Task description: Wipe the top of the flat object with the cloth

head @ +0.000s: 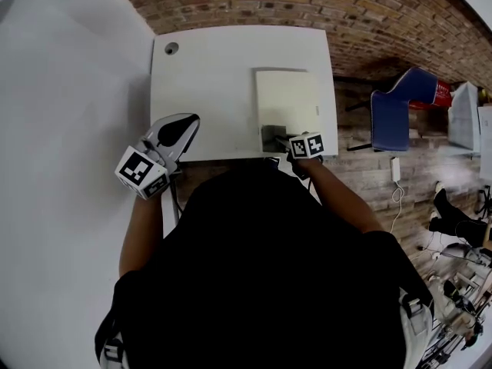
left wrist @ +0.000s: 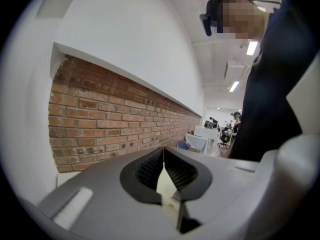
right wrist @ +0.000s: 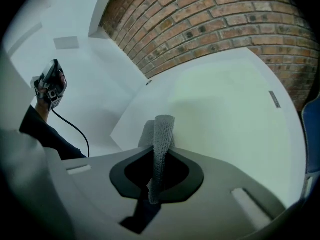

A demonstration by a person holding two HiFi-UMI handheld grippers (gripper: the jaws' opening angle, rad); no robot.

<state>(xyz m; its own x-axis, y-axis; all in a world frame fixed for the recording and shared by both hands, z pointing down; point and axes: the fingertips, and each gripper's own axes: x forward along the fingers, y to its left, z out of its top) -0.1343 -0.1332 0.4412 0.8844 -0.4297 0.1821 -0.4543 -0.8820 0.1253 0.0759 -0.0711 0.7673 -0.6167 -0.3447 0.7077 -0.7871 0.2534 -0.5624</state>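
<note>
A pale flat board lies on the right half of the white table. A grey cloth rests on the board's near edge; in the right gripper view the grey cloth stands pinched between the jaws over the pale board. My right gripper is shut on it at the board's near edge. My left gripper hangs at the table's near left edge, away from the board, its jaws closed with nothing between them.
A small round hole sits in the table's far left corner. A brick wall runs behind the table. A blue chair stands to the right. A white wall is close on the left.
</note>
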